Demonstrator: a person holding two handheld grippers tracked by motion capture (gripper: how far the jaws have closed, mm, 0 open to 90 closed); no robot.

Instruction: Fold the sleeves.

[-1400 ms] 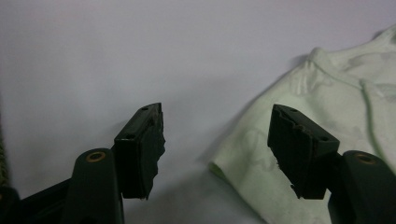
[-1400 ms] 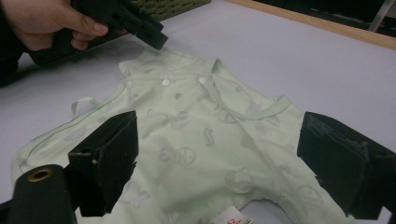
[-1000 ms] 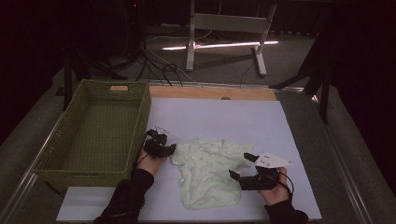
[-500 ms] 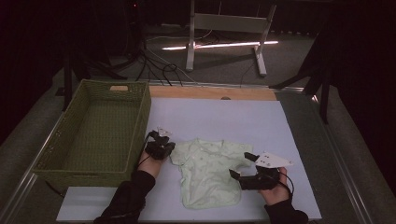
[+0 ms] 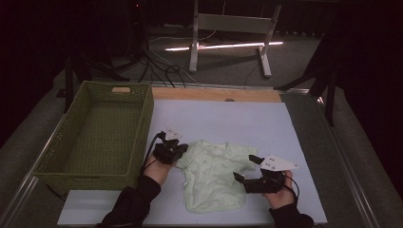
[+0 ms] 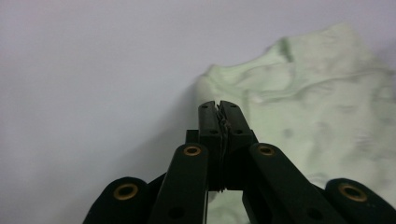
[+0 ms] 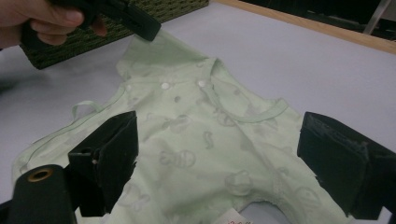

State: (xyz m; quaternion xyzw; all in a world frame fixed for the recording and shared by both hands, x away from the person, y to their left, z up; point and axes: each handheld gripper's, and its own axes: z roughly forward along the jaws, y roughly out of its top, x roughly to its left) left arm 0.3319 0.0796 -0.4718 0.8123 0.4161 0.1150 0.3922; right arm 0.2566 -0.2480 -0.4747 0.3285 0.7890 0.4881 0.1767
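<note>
Left claw (image 5: pixel 177 151) pinches the sleeve of the soft, light green baby shirt (image 5: pixel 214 175) lying near the bench's front edge, right claw (image 5: pixel 242 178) spread over its other side, so thin limp cloth likely wants a hem grip.

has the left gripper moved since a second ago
Yes. The left gripper, shut on the shirt's sleeve, has shifted slightly away from the basket, toward the shirt.

Green woven basket (image 5: pixel 97 137) at my ten o'clock, lavender mat (image 5: pixel 228 118) beneath me, metal stand (image 5: pixel 228 26) at twelve
</note>
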